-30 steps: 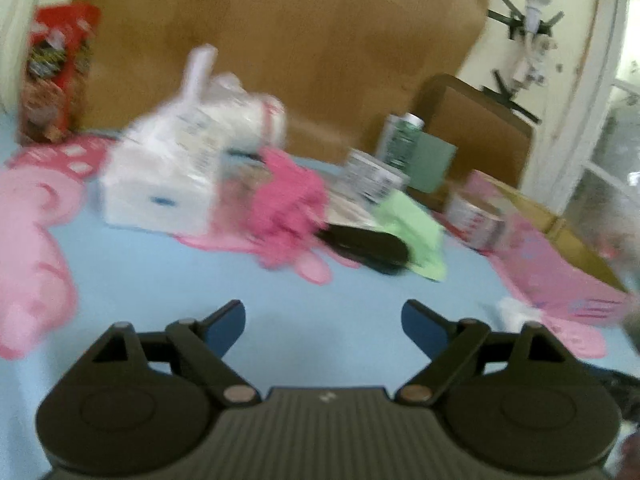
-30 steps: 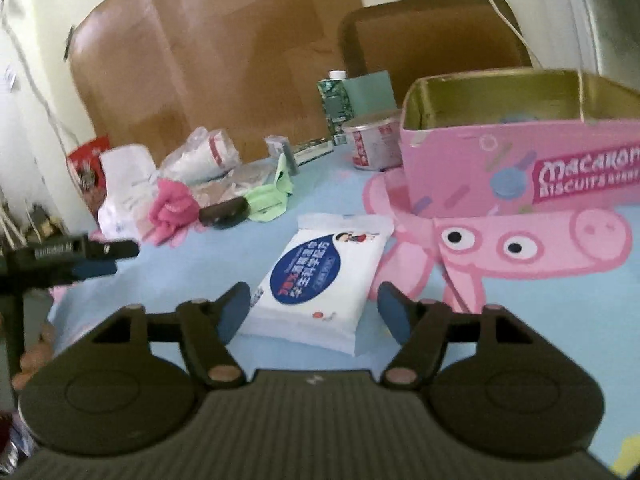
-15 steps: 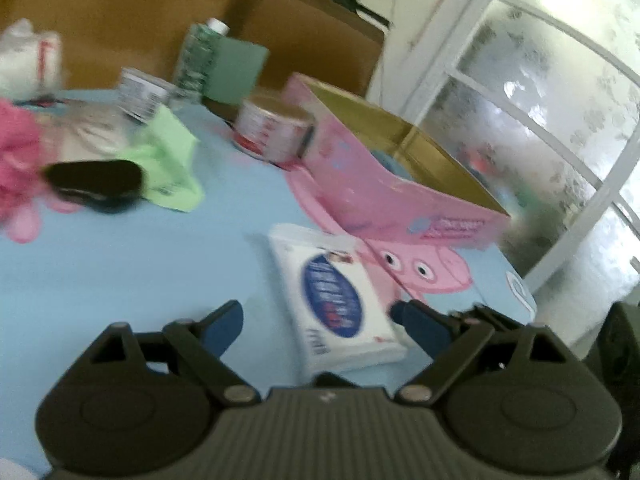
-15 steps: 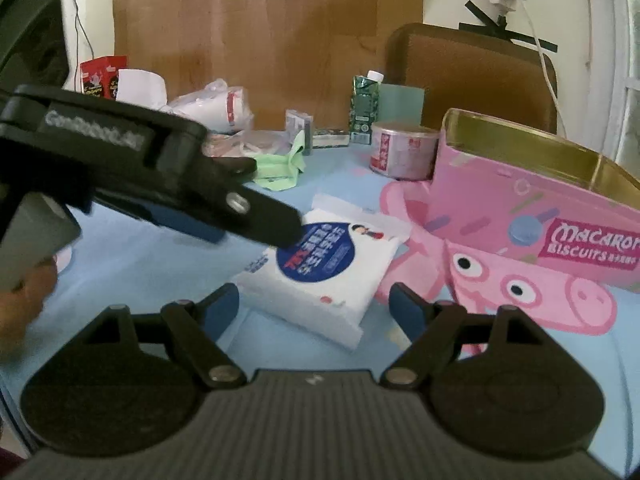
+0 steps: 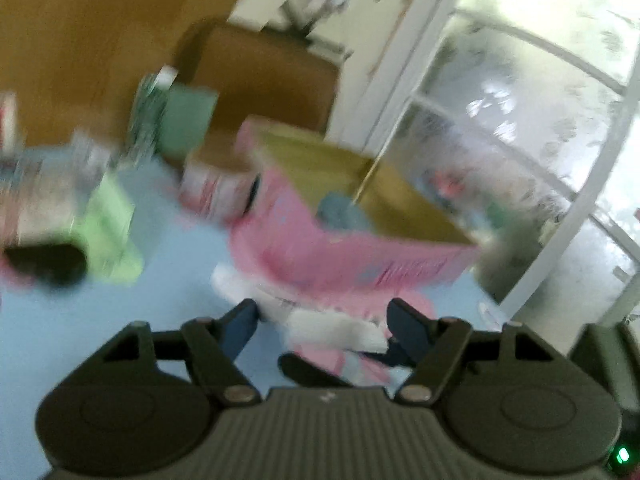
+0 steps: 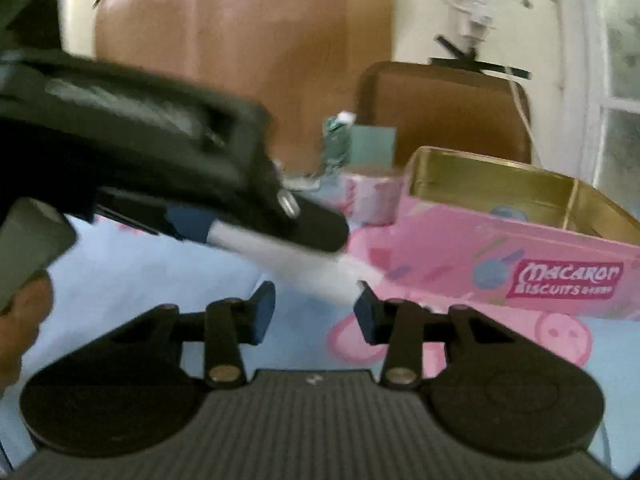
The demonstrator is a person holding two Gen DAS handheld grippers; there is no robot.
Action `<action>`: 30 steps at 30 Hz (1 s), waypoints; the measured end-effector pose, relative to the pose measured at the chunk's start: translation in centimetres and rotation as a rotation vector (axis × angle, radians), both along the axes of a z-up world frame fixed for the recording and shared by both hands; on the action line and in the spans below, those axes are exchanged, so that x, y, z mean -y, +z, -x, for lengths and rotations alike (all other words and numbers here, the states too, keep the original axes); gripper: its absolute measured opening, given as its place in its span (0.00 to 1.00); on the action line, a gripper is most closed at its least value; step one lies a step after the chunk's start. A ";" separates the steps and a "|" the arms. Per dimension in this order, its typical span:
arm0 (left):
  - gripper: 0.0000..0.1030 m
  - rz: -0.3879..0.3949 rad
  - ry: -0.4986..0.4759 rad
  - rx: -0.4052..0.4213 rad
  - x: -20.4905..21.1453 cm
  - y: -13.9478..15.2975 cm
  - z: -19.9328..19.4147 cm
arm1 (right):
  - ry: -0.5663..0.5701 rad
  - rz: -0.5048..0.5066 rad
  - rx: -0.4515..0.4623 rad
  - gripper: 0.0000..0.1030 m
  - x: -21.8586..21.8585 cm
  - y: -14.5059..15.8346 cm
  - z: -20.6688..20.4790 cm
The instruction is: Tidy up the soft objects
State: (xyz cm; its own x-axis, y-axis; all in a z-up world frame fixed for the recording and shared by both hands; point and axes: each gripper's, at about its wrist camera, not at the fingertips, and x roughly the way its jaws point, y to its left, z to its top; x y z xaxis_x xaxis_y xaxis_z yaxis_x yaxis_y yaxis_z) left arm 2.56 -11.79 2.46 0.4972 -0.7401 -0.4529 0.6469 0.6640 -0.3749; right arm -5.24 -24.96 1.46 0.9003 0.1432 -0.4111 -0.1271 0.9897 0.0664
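Left wrist view, heavily blurred: the left gripper point(image 5: 320, 320) reached toward the white wipes pack point(image 5: 332, 326), which lay between its two blue-tipped fingers point(image 5: 240, 326). Whether the fingers pressed the pack or merely flanked it cannot be told from this view. Beyond it stood the pink biscuit tin point(image 5: 352, 256), lid off, its gold interior showing a blue item point(image 5: 340, 212) at the bottom. A green cloth point(image 5: 112, 232), a dark oval object point(image 5: 44, 264) and a small round tin point(image 5: 212, 192) lay farther off on the light blue worktop point(image 5: 100, 320).

Right wrist view: the left gripper point(image 6: 256, 224) crossed the frame from the left, and the wipes pack point(image 6: 296, 268) sloped out from under its black finger point(image 6: 316, 228), with a blue pad at the pack's upper end. The pack appeared raised off the worktop point(image 6: 132, 276) and tilted, its lower end close to the wall of the pink biscuit tin point(image 6: 500, 272); a firm grasp cannot be confirmed through the blur. The right gripper point(image 6: 316, 312) hung in front of the pack with its fingers point(image 6: 262, 312) spread apart and nothing between them. A bare hand point(image 6: 20, 328) showed at the left edge. Behind the tin stood a green carton point(image 6: 338, 144) and a brown chair back point(image 6: 444, 112).
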 end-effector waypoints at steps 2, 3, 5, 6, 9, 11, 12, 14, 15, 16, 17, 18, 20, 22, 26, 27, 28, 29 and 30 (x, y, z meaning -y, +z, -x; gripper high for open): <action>0.71 -0.011 -0.009 0.028 1.0 1.0 -0.2 | -0.012 -0.055 -0.015 0.41 0.9 0.3 -0.8; 0.71 -0.010 -0.012 0.028 1.4 1.2 -0.4 | -0.024 -0.063 -0.016 0.41 1.2 0.4 -1.0; 0.71 -0.007 -0.012 0.028 1.9 1.3 -0.5 | -0.032 -0.067 -0.014 0.41 1.4 0.4 -1.0; 0.71 -0.005 -0.016 0.028 2.0 1.2 -0.5 | -0.035 -0.067 -0.012 0.41 1.4 0.3 -0.9; 0.71 -0.004 -0.026 0.029 2.6 1.3 -0.3 | -0.060 -0.072 0.005 0.41 1.8 0.3 -0.4; 0.73 -0.009 -0.032 0.037 3.0 1.4 -0.2 | -0.087 -0.075 0.031 0.41 2.0 0.6 -0.1; 0.73 -0.010 -0.034 0.044 3.1 1.6 -0.2 | -0.095 -0.079 0.045 0.41 2.3 0.8 -0.1; 0.73 -0.003 -0.035 0.053 3.3 2.1 -0.3 | -0.107 -0.081 0.066 0.41 2.6 1.4 -0.2; 0.73 0.002 -0.036 0.057 3.4 2.3 -0.5 | -0.112 -0.081 0.078 0.41 2.6 1.6 -0.2; 0.73 0.007 -0.036 0.065 3.6 2.7 -0.8 | -0.117 -0.077 0.090 0.41 2.7 1.8 0.0; 0.73 0.009 -0.036 0.074 3.9 2.9 -0.9 | -0.122 -0.066 0.104 0.41 2.7 2.0 -0.1; 0.73 0.011 -0.038 0.086 4.3 3.3 -1.1 | -0.129 -0.049 0.118 0.41 2.7 2.3 -0.3; 0.73 0.011 -0.043 0.104 5.3 3.9 -1.6 | -0.144 -0.026 0.137 0.41 3.1 2.7 -0.5; 0.73 0.016 -0.059 0.116 6.5 4.4 -2.1 | -0.170 -0.025 0.151 0.41 4.0 2.9 -0.8; 0.72 0.011 -0.088 0.133 9.7 4.6 -3.3 | -0.247 -0.015 0.170 0.41 6.3 3.2 -2.1; 0.73 0.007 -0.105 0.139 10.8 4.6 -3.7 | -0.265 -0.016 0.167 0.41 7.1 3.1 -2.7; 0.74 0.000 -0.112 0.143 11.8 4.5 -3.9 | -0.273 -0.018 0.166 0.41 7.6 3.0 -3.1; 0.77 -0.020 -0.110 0.149 12.9 4.3 -4.2 | -0.290 -0.011 0.165 0.41 8.1 2.9 -3.7; 0.79 -0.041 -0.105 0.154 13.7 4.0 -4.4 | -0.310 0.003 0.161 0.41 8.5 2.8 -4.4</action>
State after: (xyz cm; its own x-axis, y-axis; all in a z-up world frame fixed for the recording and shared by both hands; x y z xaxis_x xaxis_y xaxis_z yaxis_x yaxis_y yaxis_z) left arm 7.00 -25.54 6.50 0.4844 -0.7741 -0.4076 0.7610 0.6027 -0.2401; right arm -0.87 -33.49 4.25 0.9540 -0.1485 -0.2606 0.1712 0.9830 0.0669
